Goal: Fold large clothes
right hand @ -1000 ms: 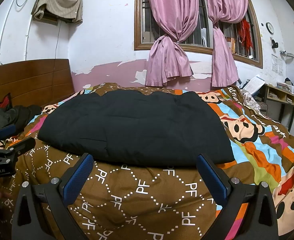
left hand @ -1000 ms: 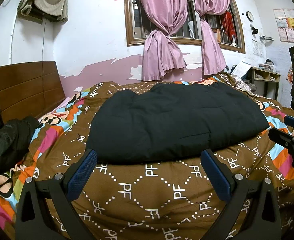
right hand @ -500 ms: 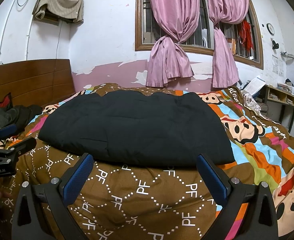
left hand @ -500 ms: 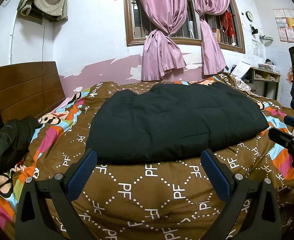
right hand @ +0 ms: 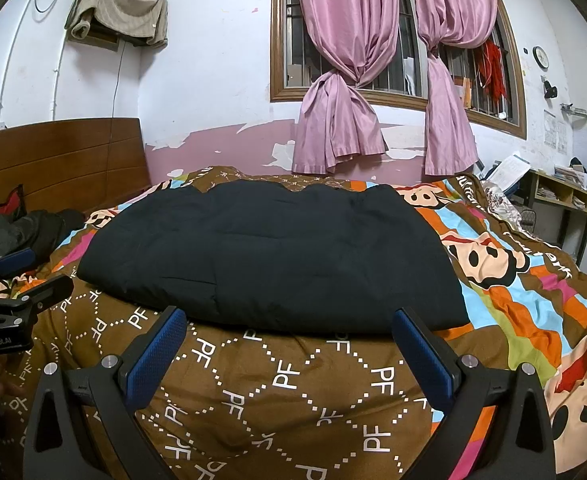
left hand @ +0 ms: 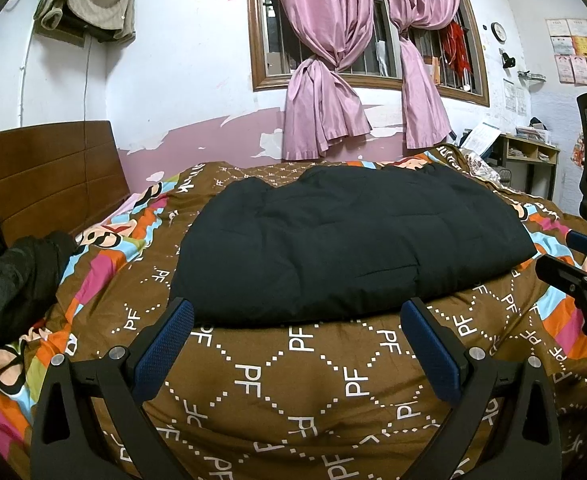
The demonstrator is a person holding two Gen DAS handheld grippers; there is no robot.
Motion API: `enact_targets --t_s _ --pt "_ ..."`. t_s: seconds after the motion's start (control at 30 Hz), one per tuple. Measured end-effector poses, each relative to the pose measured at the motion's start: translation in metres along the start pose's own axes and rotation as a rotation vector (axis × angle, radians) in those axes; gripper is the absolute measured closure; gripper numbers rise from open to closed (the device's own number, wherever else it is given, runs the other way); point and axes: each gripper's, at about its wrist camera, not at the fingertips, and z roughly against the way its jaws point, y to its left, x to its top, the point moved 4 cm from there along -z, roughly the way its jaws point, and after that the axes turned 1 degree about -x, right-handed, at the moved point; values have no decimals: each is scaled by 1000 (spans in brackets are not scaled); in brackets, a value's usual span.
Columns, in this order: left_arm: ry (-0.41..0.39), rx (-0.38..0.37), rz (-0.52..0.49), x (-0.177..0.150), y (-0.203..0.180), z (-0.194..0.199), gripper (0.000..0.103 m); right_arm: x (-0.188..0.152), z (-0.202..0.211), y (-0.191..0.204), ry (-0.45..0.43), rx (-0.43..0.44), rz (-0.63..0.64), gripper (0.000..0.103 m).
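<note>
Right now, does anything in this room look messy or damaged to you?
Yes. The pink paint low on the wall has peeled off in ragged white patches below the window. A beige garment is slung over a wall fixture, and dark clothes lie heaped by the headboard. The black garment lies flat on the bed.

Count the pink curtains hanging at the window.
2. One curtain hangs knotted at the window's left half; the other curtain hangs knotted right of it, toward the window's middle. Any further right cannot be seen.
</note>
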Motion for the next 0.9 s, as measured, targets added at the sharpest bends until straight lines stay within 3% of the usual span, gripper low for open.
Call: enact_targets --t_s 0.9 --pt "0 -6 0 -1 1 1 2 0 0 1 1 0 2 0"
